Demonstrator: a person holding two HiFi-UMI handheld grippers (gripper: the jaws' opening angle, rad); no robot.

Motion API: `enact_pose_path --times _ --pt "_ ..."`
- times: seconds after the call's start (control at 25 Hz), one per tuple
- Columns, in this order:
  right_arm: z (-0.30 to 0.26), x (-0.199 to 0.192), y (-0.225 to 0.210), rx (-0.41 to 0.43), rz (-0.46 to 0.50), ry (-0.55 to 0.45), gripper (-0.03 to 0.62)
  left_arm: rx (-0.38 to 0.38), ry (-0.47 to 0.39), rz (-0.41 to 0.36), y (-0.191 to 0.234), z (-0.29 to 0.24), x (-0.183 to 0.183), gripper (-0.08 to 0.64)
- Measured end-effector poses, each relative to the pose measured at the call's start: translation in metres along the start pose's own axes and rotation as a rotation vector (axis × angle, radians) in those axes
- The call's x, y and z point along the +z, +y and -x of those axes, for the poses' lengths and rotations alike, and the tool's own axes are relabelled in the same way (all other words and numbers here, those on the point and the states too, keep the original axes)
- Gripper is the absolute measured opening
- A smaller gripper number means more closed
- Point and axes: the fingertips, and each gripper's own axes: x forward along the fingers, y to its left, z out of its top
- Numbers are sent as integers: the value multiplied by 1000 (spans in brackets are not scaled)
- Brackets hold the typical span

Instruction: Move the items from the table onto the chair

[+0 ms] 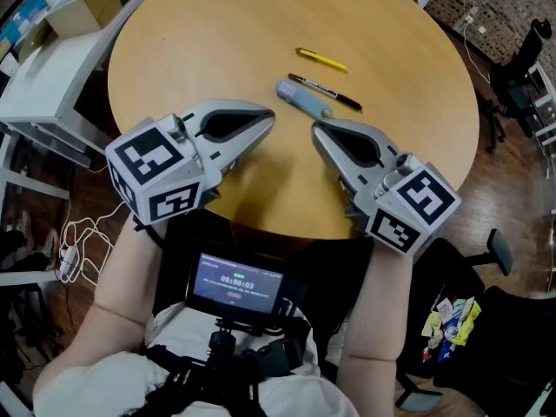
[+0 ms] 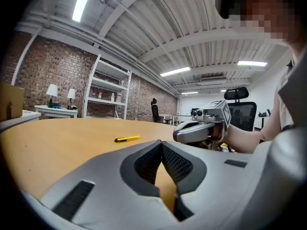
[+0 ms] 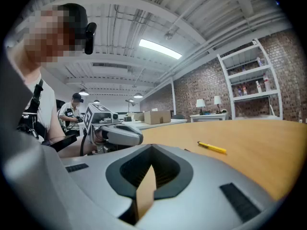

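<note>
While the left claw point(image 1: 268, 120) and right claw point(image 1: 318, 129) sit closed and empty mid-frame, the yellow pen point(image 1: 321, 59), black marker point(image 1: 324, 92) and bluish tube point(image 1: 301, 99) lie on the tabletop point(image 1: 217, 42) just above them, so a pickup would best open wide and straddle 1 item squarely.

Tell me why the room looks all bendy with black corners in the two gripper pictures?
Left gripper view: the wide-angle lens bends the ceiling beams and blackens the corners. Right gripper view: same bend, and the ceiling lamp glares white. Head view: lines look straighter, with a soft shadow on the table under the left gripper.
</note>
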Motion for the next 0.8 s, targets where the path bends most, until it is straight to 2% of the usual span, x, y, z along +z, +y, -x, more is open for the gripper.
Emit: enact_pose_path --times 0.24,0.44,0.56,0.8 --pt "-4 0 13 23 0 -2 0 -4 14 -2 -1 4 -1 14" --pt "-7 13 18 13 74 41 0 -8 9 -8 0 4 -1 14" --pt "-10 15 13 4 128 111 2 -7 8 -10 0 5 -1 14" --pt "-9 3 -8 -19 221 314 25 -10 -1 -15 -2 1 0 15"
